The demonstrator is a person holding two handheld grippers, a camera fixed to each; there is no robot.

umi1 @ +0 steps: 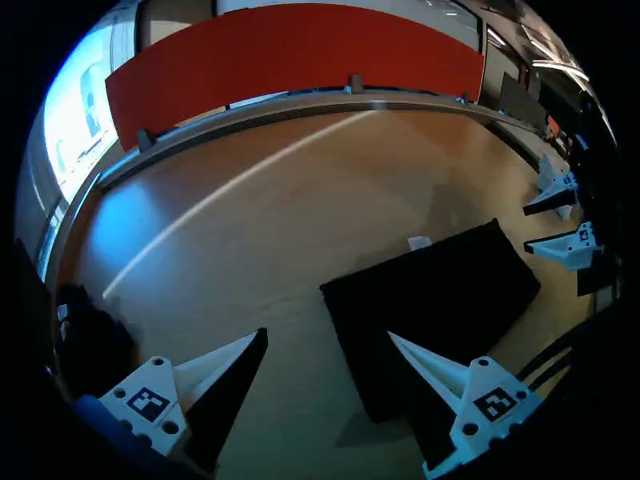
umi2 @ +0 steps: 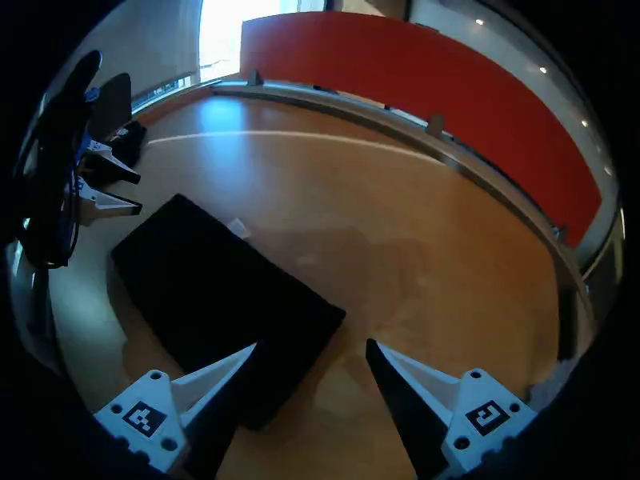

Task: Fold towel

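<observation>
A black towel (umi1: 436, 300) lies flat on the wooden table as a folded rectangle, with a small white tag (umi1: 418, 242) at its far edge. My left gripper (umi1: 328, 346) hovers open over the towel's near left corner, its right finger above the cloth. Nothing is between its fingers. In the right gripper view the towel (umi2: 212, 292) sits left of centre, and my right gripper (umi2: 312, 346) stands open above its near right corner. Each gripper also appears in the other's view, open beyond the towel: the right gripper (umi1: 526, 230) and the left gripper (umi2: 141, 195).
A red partition (umi1: 296, 56) runs along the table's far edge behind a metal rail (umi1: 320, 104). Bare wooden tabletop (umi1: 264, 224) spreads beyond the towel. Bright windows (umi1: 76, 120) lie to one side. A dark sleeve (umi2: 56, 160) holds the left gripper.
</observation>
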